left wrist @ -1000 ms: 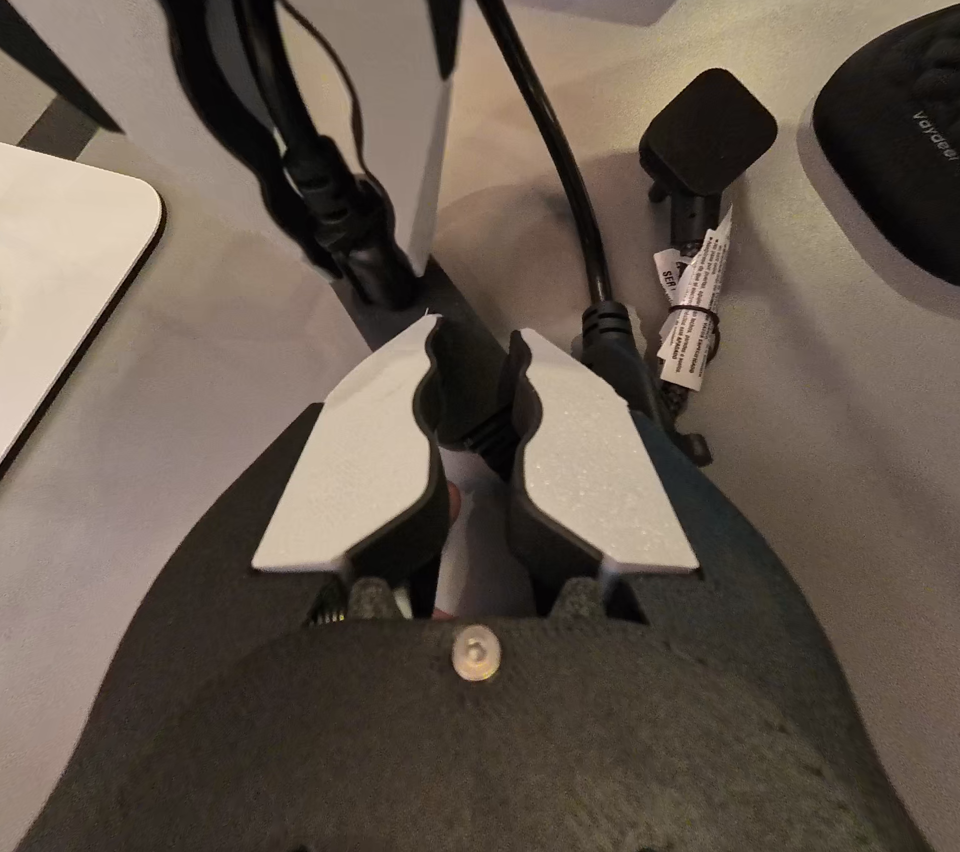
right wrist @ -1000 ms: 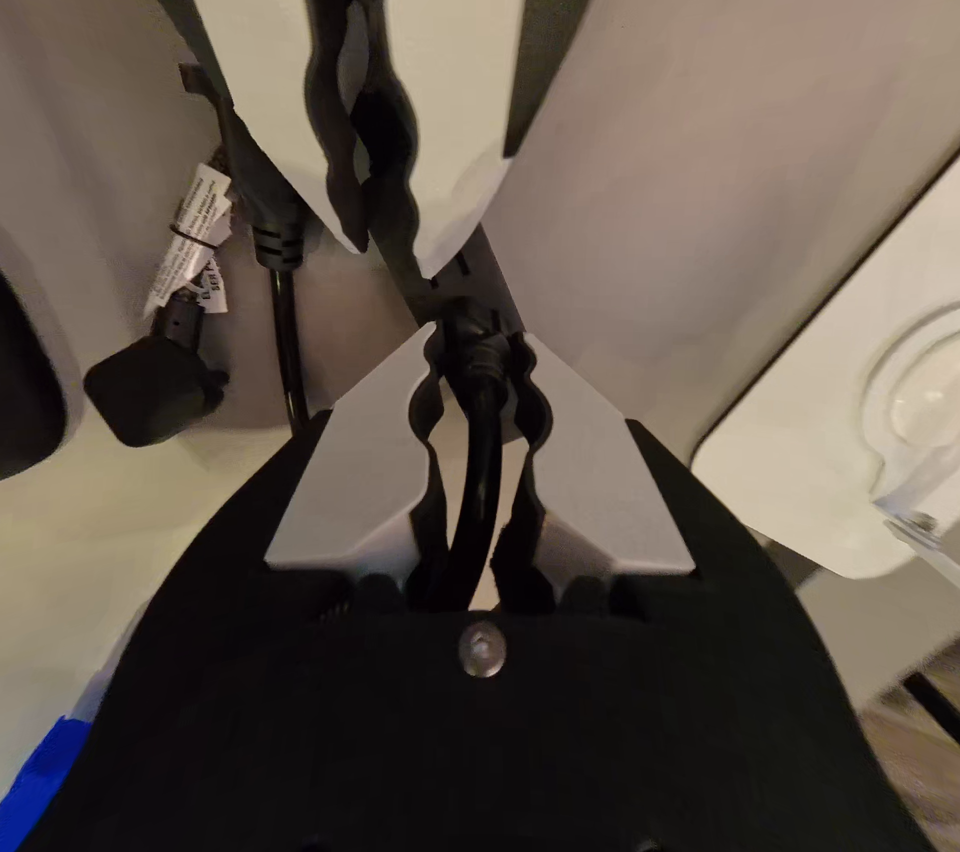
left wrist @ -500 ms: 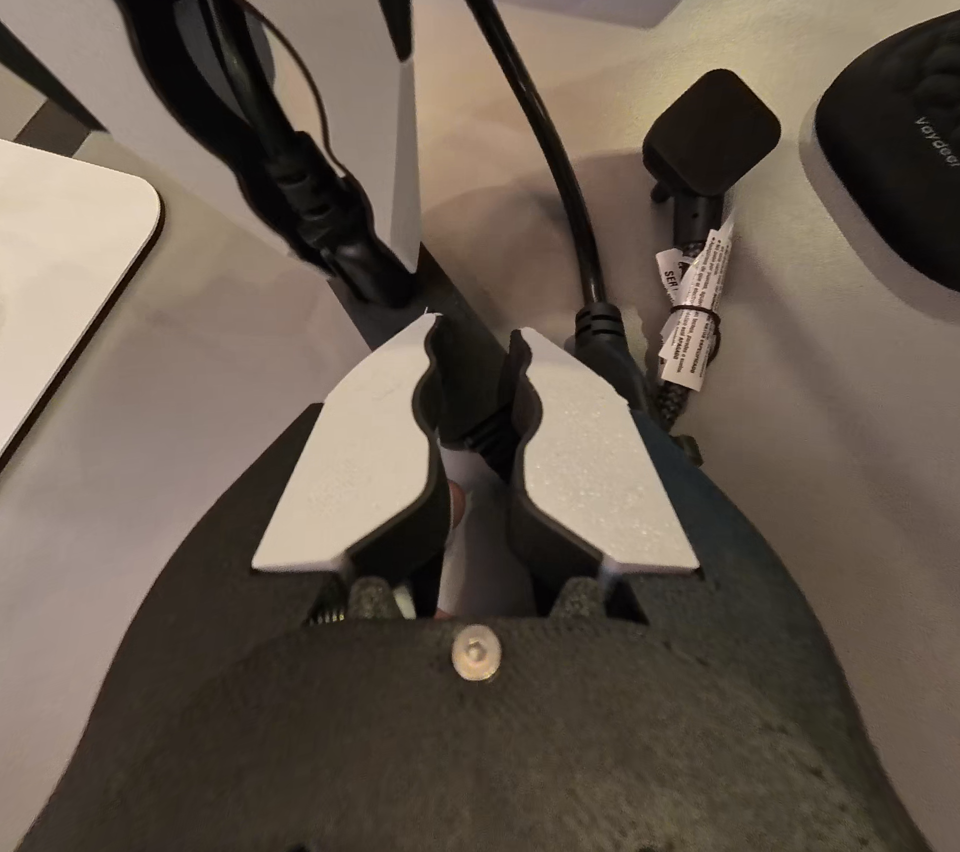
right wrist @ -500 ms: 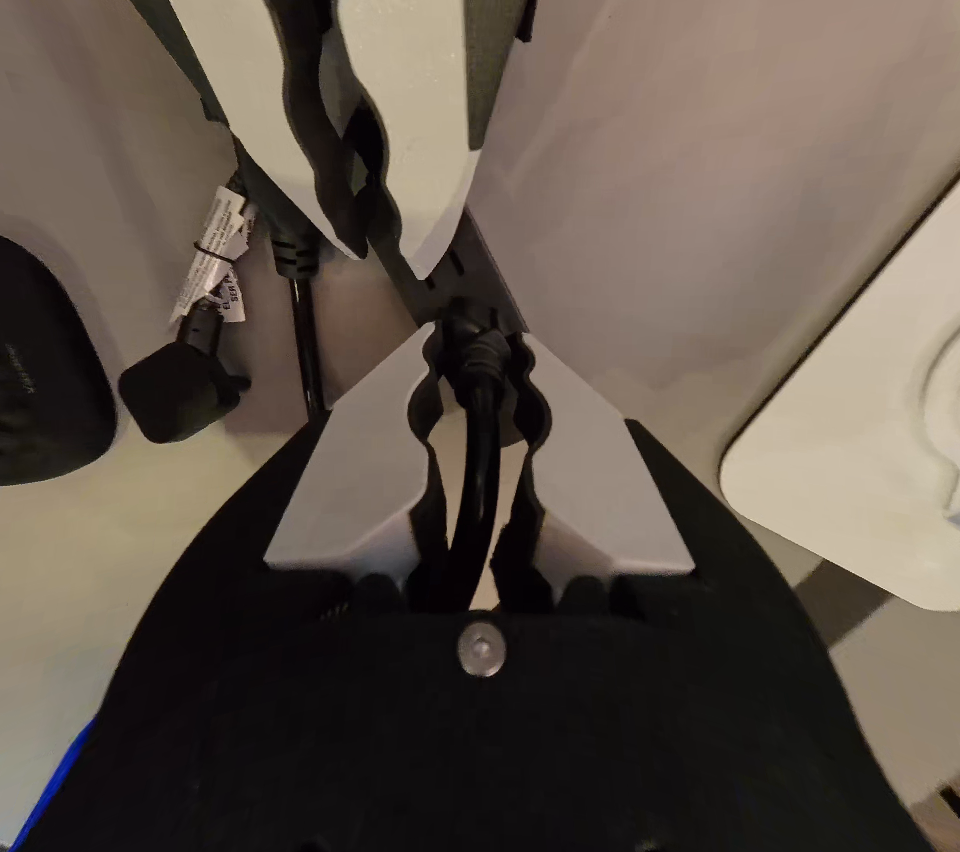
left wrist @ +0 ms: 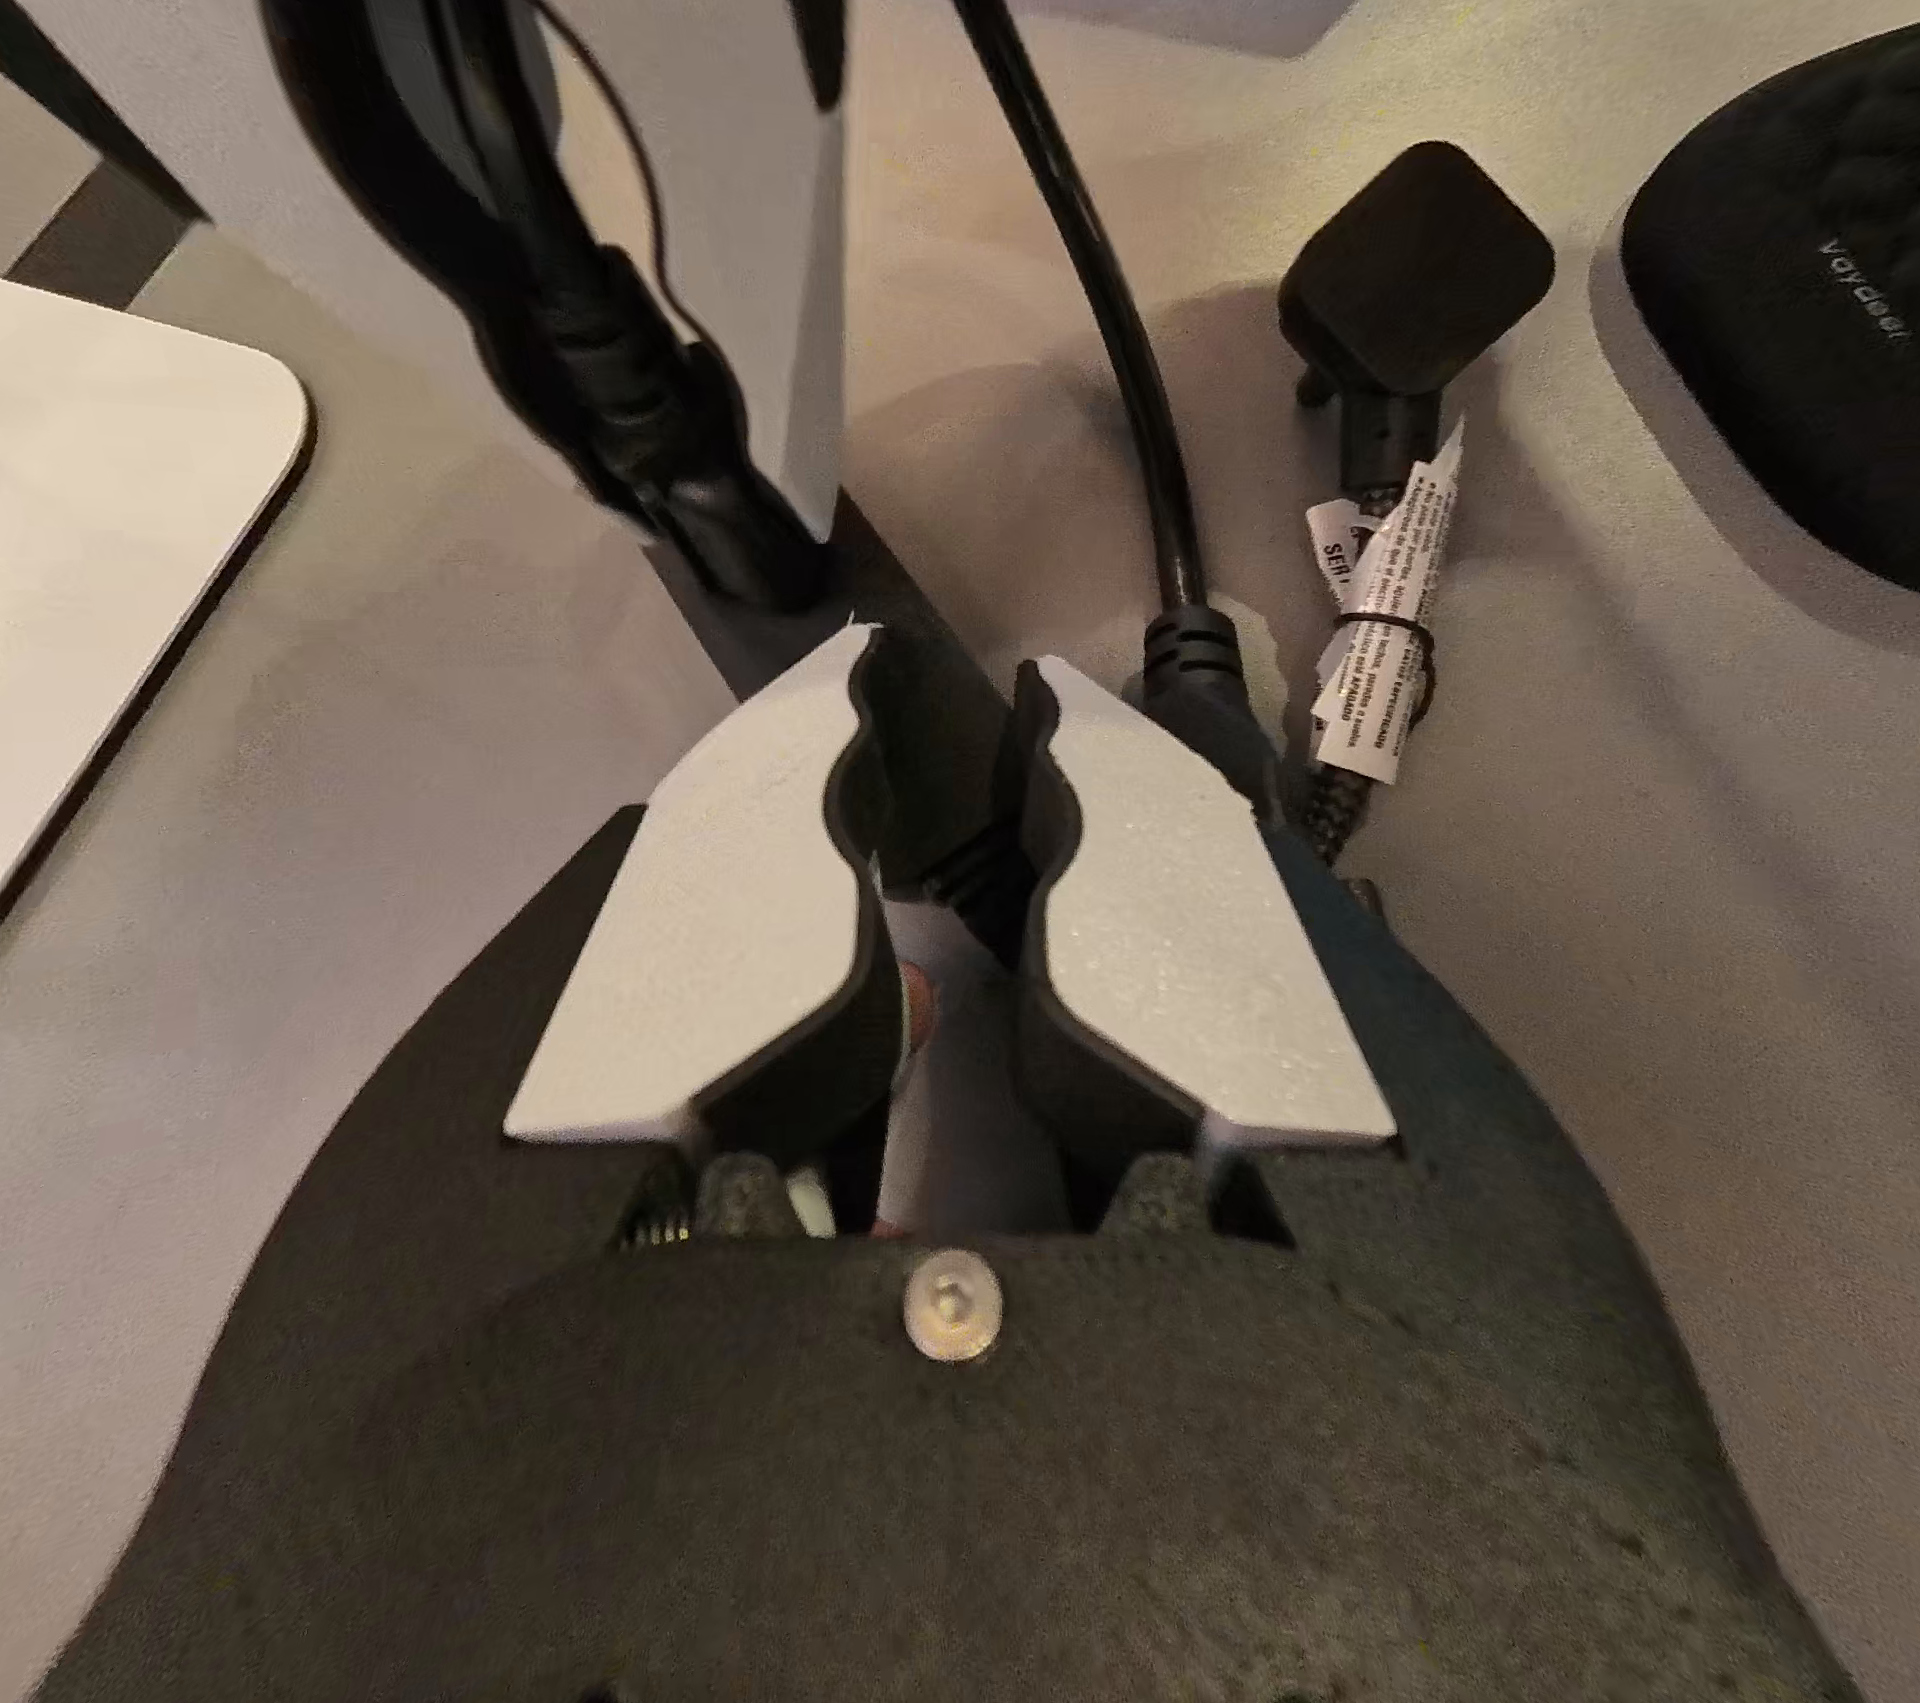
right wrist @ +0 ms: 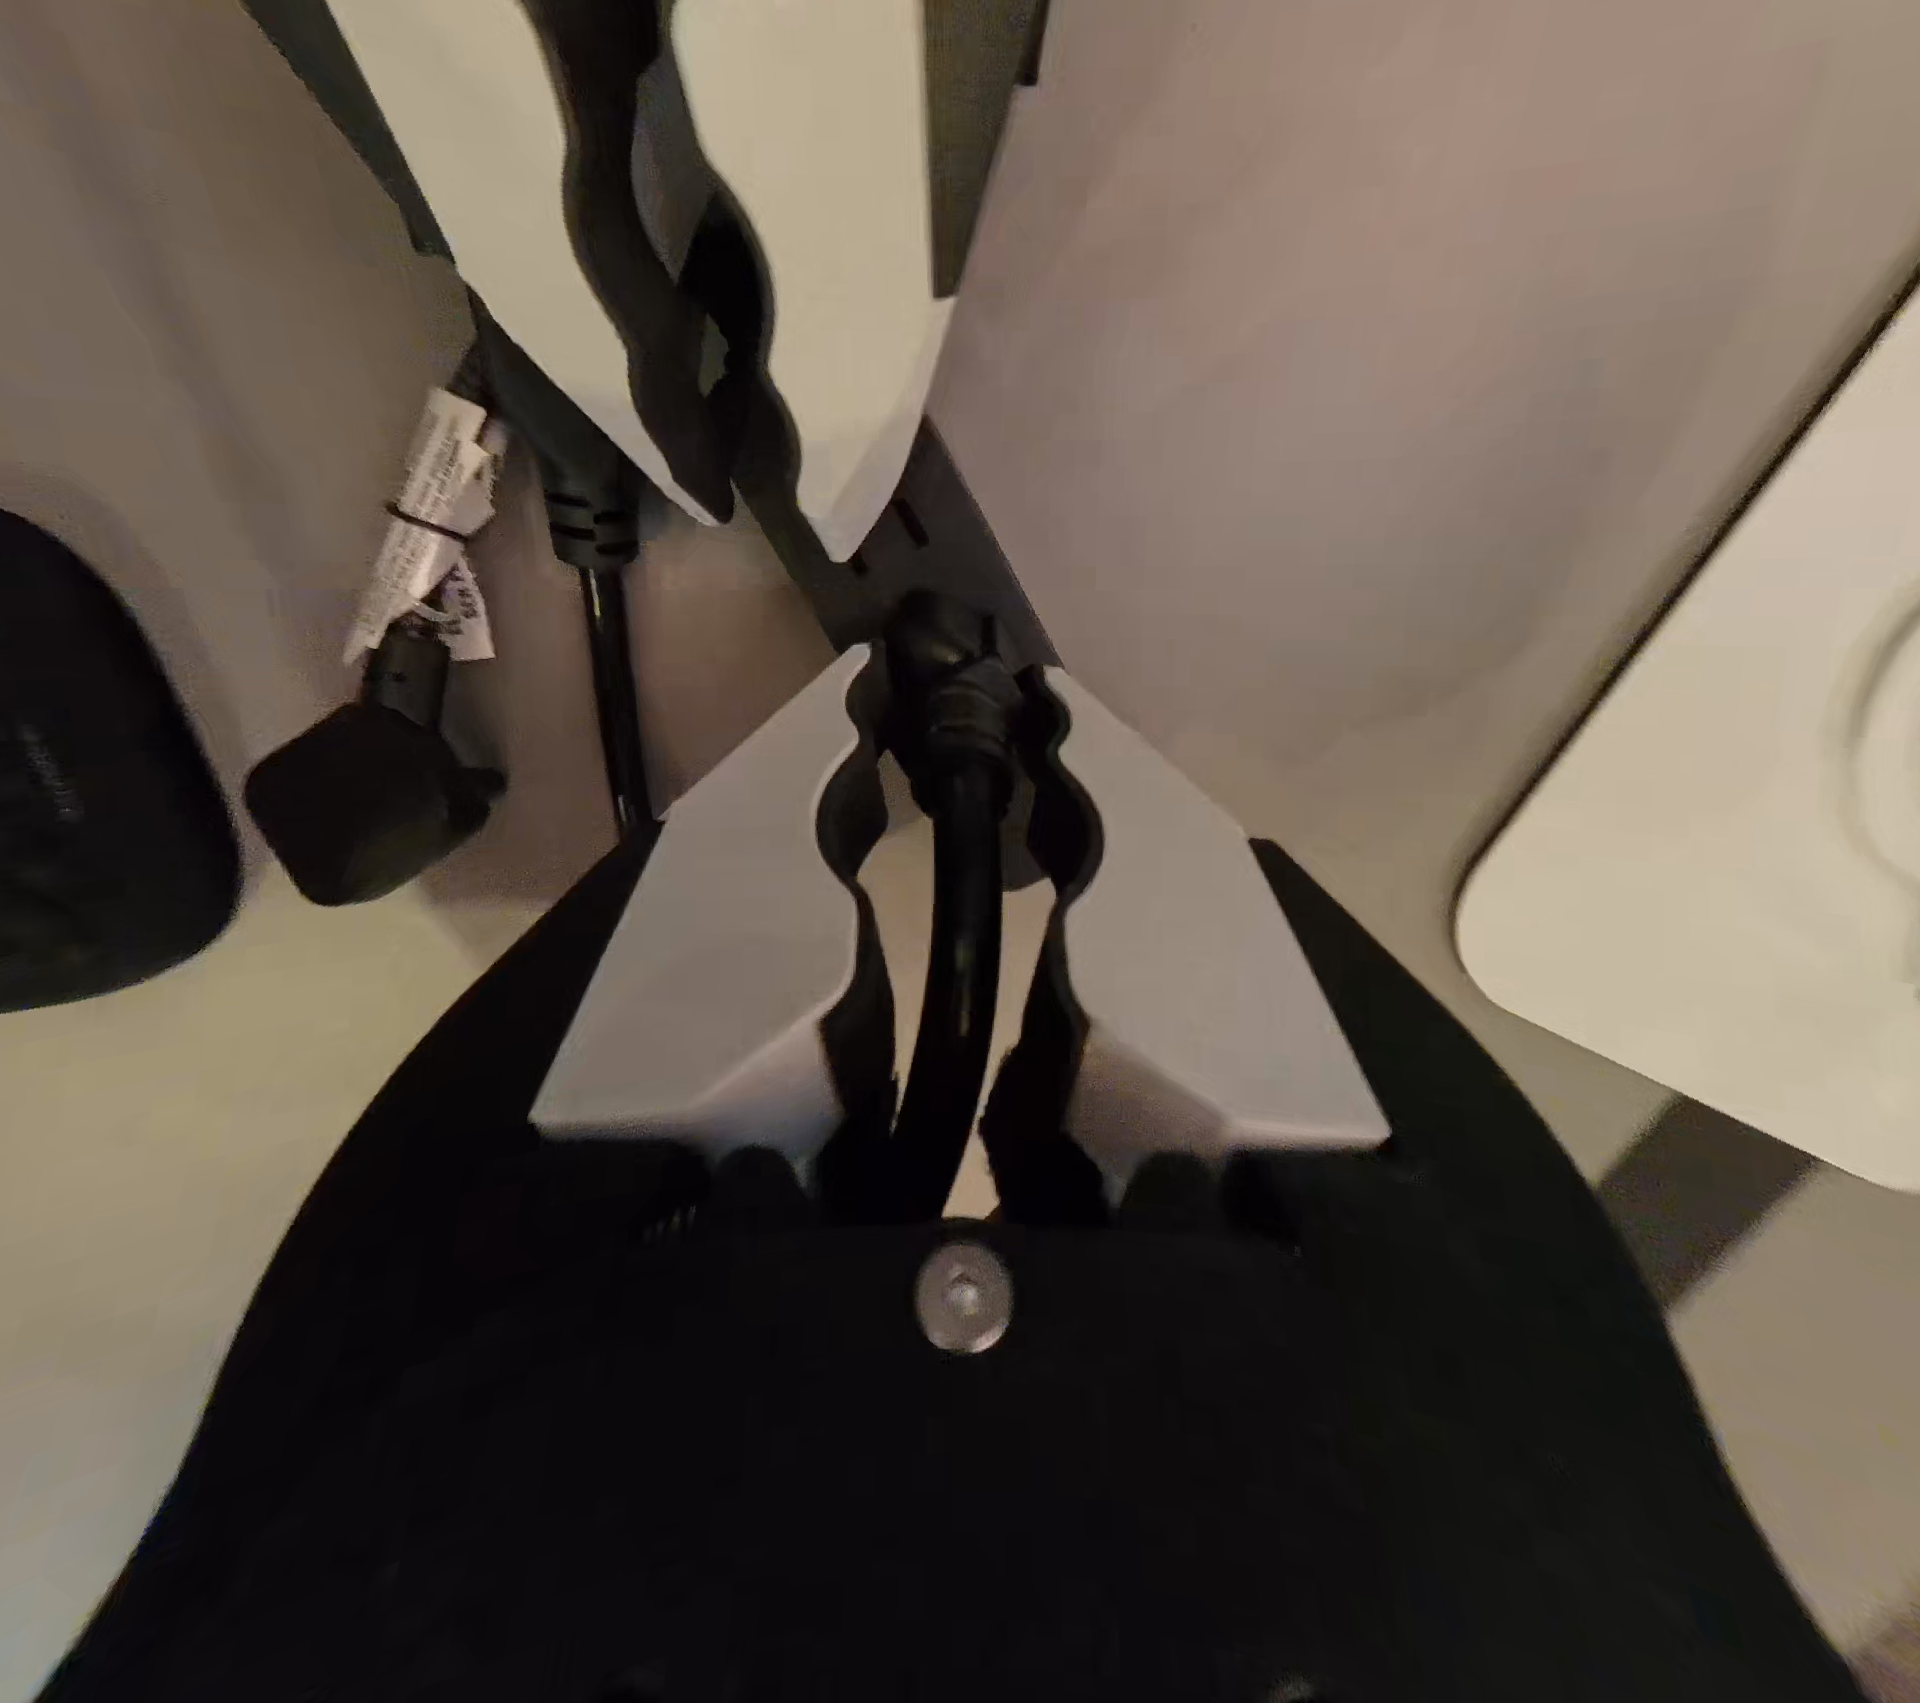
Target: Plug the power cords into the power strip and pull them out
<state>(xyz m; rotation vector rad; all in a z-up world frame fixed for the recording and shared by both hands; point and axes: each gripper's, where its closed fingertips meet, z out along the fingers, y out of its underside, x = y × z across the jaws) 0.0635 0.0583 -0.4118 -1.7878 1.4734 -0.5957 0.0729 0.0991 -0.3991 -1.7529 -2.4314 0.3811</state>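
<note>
My left gripper (left wrist: pixel 945 661) is shut on the dark power strip (left wrist: pixel 935 728), which lies on the table. In the right wrist view it (right wrist: pixel 779 526) shows clamped across the strip (right wrist: pixel 935 531). My right gripper (right wrist: pixel 956 666) is shut on a black plug (right wrist: pixel 951 677) whose cord (right wrist: pixel 956 926) runs back between the fingers. The plug's front end meets the strip's face, just beyond my left fingertips; whether its prongs are seated is hidden. In the left wrist view this plug (left wrist: pixel 717 531) stands on the strip.
A second black plug (left wrist: pixel 1190 656) with its cord lies right of the strip. Beside it is a black adapter (left wrist: pixel 1413 271) with white paper tags (left wrist: pixel 1371 645). A black rounded pad (left wrist: pixel 1787 323) lies far right, a white board (left wrist: pixel 104 531) at left. All rest on a pale table (left wrist: pixel 1558 926).
My right gripper has swung a little while keeping the plug at the strip; the black pad has come into its view. My left gripper has stayed clamped on the strip.
</note>
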